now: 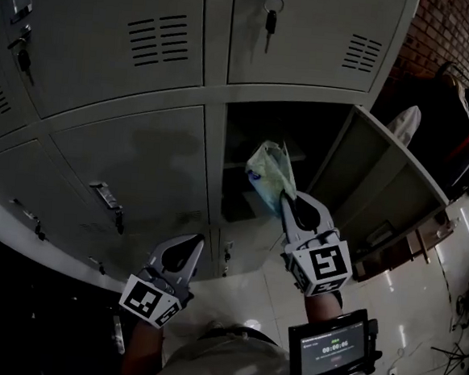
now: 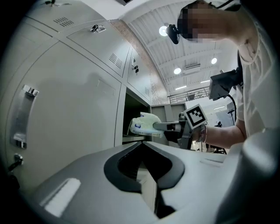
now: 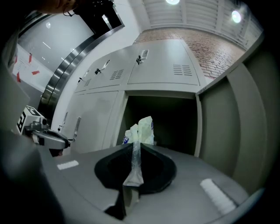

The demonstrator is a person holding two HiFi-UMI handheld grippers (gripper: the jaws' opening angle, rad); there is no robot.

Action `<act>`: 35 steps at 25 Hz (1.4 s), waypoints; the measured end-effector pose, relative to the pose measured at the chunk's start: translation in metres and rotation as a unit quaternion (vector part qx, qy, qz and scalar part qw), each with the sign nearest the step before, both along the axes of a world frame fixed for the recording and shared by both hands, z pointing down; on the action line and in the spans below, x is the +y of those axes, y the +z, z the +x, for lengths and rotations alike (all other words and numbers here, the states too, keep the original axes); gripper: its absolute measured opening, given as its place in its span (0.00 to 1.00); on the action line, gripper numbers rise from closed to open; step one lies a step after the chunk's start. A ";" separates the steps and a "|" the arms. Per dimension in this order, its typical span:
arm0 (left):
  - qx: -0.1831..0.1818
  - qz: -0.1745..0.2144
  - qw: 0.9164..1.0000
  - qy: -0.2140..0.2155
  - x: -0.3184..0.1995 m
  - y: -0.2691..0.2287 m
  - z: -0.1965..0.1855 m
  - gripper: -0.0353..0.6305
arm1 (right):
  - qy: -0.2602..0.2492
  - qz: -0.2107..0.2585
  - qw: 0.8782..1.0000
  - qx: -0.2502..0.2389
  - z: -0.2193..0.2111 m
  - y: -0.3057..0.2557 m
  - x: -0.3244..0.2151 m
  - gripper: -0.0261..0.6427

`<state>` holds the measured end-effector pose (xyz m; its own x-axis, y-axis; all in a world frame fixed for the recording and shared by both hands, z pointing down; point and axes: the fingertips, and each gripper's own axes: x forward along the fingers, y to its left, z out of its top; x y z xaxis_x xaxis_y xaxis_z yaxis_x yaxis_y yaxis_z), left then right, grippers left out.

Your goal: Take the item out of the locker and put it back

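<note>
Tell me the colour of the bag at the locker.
The bag is pale greenish white with a blue mark; left gripper view shows it best.

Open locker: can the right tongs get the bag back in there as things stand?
Probably yes. The right tongs, shut on the plastic bag, sit before the open locker; its door hangs wide, and the left tongs are off by a closed door.

Dim, underexposed; fisheye-warped edges.
</note>
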<state>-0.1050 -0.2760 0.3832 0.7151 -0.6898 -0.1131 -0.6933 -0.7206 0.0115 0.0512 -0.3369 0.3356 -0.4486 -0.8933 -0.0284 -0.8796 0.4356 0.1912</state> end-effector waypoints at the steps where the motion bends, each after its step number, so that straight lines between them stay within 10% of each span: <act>1: 0.001 -0.001 1.000 -0.004 0.006 0.001 -0.001 0.06 | -0.003 0.001 1.000 -0.005 0.001 0.000 0.014 0.06; 17: 0.007 -0.009 0.999 -0.050 0.147 0.009 0.054 0.06 | -0.074 -0.039 0.996 -0.031 0.042 0.049 0.200 0.06; 35: -0.001 0.003 0.998 -0.060 0.164 -0.004 0.047 0.06 | -0.077 -0.036 0.995 -0.054 0.033 0.040 0.212 0.06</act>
<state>-0.0583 -0.1119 0.3789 0.6276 -0.7699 -0.1156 -0.7746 -0.6324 0.0067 0.0838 -0.1253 0.3759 -0.5788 -0.8151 -0.0226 -0.8146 0.5767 0.0626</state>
